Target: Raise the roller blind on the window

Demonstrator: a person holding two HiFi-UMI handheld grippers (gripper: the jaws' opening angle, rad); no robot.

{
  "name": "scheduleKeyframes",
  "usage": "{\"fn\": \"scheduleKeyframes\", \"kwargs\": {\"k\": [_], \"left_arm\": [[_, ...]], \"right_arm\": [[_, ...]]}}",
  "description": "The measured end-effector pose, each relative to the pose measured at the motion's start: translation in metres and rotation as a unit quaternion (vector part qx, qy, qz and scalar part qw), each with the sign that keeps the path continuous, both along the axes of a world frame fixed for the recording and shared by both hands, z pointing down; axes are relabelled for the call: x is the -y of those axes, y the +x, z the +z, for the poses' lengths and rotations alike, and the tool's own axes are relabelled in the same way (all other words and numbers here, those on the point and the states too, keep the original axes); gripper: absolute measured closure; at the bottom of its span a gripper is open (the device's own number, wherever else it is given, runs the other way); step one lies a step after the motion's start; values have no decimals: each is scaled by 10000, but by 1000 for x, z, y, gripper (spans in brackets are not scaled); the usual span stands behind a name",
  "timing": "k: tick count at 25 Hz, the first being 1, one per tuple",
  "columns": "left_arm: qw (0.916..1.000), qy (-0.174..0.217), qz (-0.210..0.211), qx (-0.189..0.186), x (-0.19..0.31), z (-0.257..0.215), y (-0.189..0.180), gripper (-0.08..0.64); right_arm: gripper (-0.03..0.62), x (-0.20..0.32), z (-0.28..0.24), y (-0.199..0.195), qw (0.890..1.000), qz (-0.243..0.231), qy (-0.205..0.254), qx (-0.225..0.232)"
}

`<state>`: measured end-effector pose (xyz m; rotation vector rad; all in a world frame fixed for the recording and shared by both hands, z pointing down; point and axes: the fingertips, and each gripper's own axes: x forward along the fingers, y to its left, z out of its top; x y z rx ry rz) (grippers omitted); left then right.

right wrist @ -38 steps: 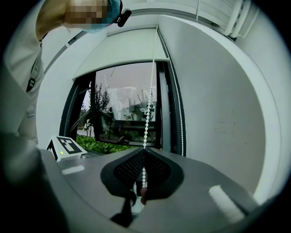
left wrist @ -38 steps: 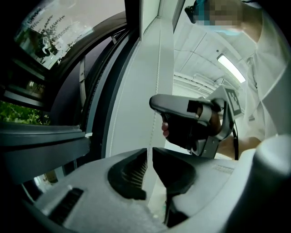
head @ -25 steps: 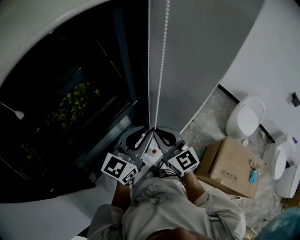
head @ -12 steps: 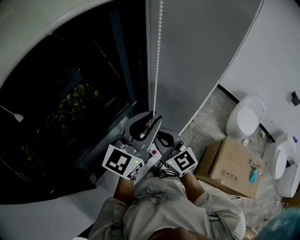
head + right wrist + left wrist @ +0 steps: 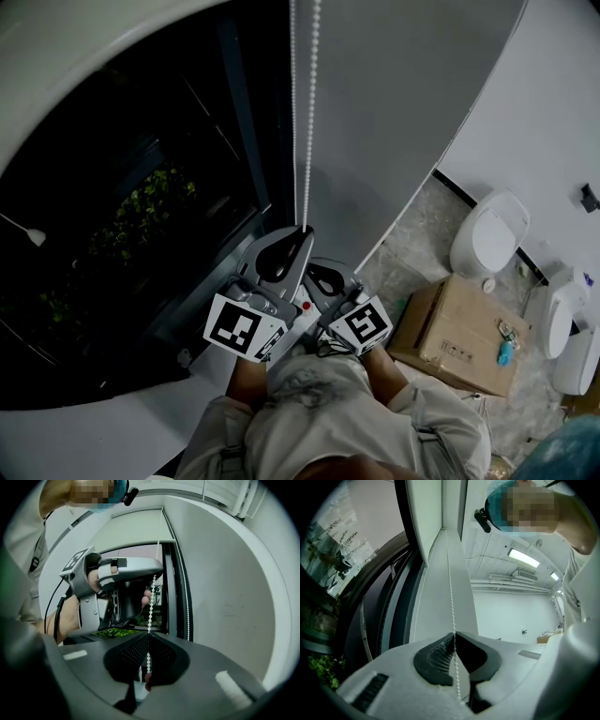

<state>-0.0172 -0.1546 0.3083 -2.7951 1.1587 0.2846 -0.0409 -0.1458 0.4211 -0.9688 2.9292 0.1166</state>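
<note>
My left hand-held gripper, jaws just closed further, pinches the bead chain above my right hand-held gripper, likewise clamped. Blind covers the window top. Recommendation: confirm left grip, release right, pull straight down.

Open air runs upward along the thin white bead chain. The dark window frame stands just left of it, a plain grey wall just right. Far right, a brown cardboard box and white toilet bowl crowd the floor.
</note>
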Motion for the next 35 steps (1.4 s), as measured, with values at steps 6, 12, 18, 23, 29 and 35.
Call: {"fn": "scheduleKeyframes", "kwargs": {"k": [6,12,18,23,29,35], "left_arm": [[10000,-44,-64,30,0,6,-2,540],[9997,-239,-64,84,2,25,-2,540],[9989,-442,-86,136,5,46,-2,540],[9981,-590,-93,128,7,63,-3,540],[9965,-818,-106,149,8,82,-2,540],[9949,-981,-89,216,9,99,0,540]], "right_arm": [[583,0,6,-2,9999,-16,-33,-99],[583,1,27,-1,9993,41,-263,-274],[583,3,48,0,9981,75,-472,-386],[583,4,65,-2,9964,94,-720,-444],[583,2,84,0,9945,101,-879,-557],[583,2,100,2,9925,111,-1033,-642]]}}
